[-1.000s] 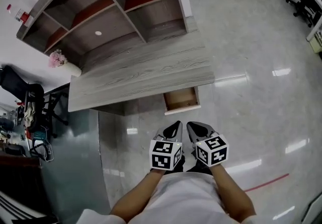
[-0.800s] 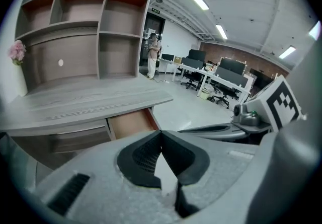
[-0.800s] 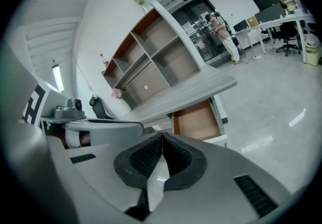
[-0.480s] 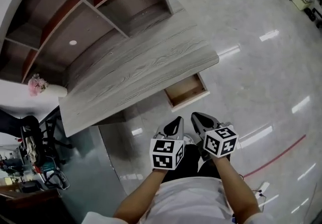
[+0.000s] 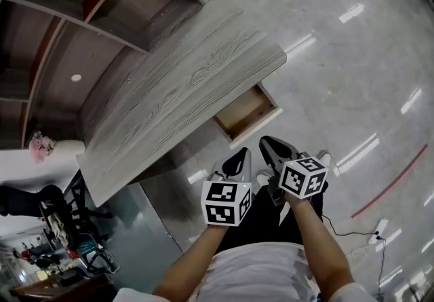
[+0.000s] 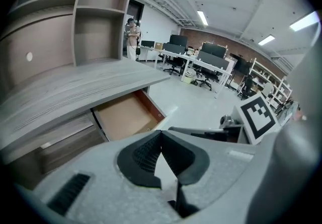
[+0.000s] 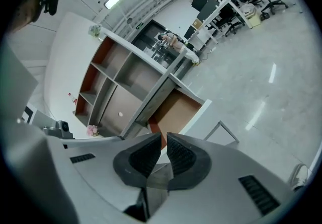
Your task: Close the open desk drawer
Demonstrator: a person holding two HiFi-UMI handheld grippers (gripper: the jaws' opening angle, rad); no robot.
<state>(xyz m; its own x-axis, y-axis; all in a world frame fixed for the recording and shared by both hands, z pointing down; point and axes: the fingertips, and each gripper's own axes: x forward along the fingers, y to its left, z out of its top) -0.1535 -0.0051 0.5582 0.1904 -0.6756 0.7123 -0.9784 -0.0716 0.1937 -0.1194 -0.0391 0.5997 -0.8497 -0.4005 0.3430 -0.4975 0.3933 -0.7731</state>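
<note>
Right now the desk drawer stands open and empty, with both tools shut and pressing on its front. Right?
Only the contact is wrong. The left tool and right tool, both shut, hang short of the open, empty desk drawer without touching it; both gripper views show the gap.

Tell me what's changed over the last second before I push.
The left gripper and right gripper have moved nearer the drawer, now just short of its front edge. Nothing was gripped or released. The drawer stays pulled out from under the desk, untouched; both grippers stay shut and empty.
</note>
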